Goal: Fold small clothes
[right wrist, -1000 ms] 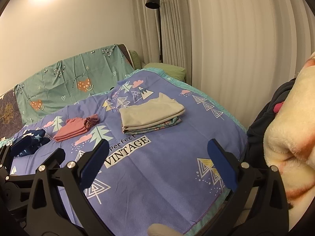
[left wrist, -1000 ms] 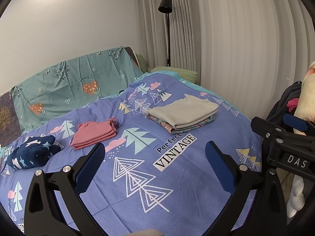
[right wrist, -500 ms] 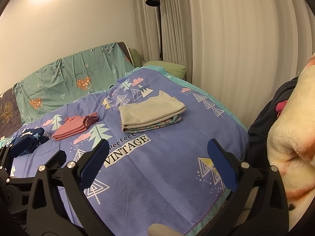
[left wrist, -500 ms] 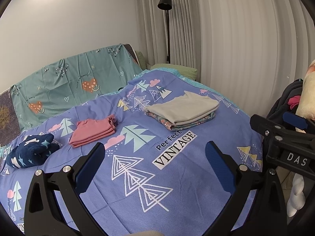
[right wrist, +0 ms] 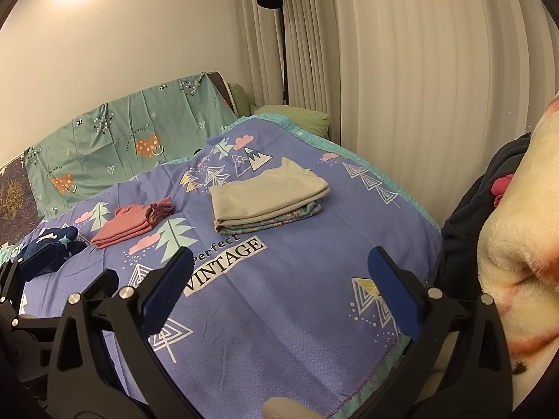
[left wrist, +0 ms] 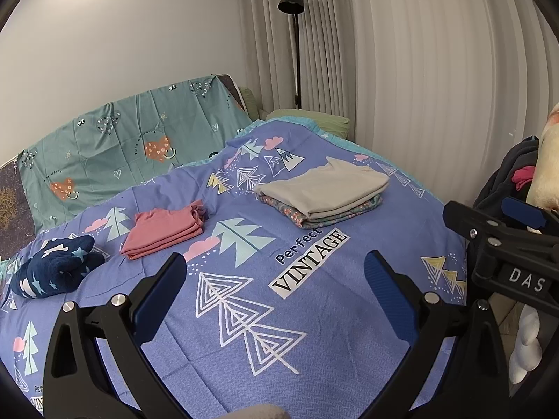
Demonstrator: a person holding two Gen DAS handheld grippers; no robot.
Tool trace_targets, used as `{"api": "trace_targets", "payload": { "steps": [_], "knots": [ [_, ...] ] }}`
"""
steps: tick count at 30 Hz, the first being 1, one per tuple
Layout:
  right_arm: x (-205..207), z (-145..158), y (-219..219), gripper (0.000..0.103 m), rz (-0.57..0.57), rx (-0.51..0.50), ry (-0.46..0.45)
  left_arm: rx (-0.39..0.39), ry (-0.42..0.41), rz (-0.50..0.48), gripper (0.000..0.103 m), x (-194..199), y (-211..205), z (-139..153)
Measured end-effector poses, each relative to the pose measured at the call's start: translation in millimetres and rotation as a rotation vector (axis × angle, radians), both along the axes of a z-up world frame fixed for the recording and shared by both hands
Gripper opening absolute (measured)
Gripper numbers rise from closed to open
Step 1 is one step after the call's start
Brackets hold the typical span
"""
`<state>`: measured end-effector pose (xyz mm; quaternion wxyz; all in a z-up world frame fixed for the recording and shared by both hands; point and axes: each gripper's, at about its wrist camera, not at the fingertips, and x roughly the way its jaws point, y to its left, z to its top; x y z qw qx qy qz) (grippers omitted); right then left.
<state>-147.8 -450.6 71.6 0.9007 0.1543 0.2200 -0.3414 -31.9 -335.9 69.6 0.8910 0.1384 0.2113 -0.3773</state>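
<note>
Two tools held wide open, empty: left tool, right tool. Crumpled navy star-print garment seen unfolded at far left of purple patterned bedspread, nearest left tool. Folded pink garment and folded beige-topped stack judged done.

A bed under a purple printed blanket. A beige-topped folded stack lies near its far right edge, folded pink clothes mid-bed, a crumpled navy garment by the left edge
</note>
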Motion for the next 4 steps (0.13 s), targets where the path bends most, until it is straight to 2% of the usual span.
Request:
{"api": "trace_targets", "payload": {
  "steps": [4],
  "knots": [
    [0.5, -2.4, 0.9, 0.101, -0.002, 0.000, 0.003, 0.005, -0.001, -0.003, 0.102, -0.6, 0.1, -3.4]
  ]
}}
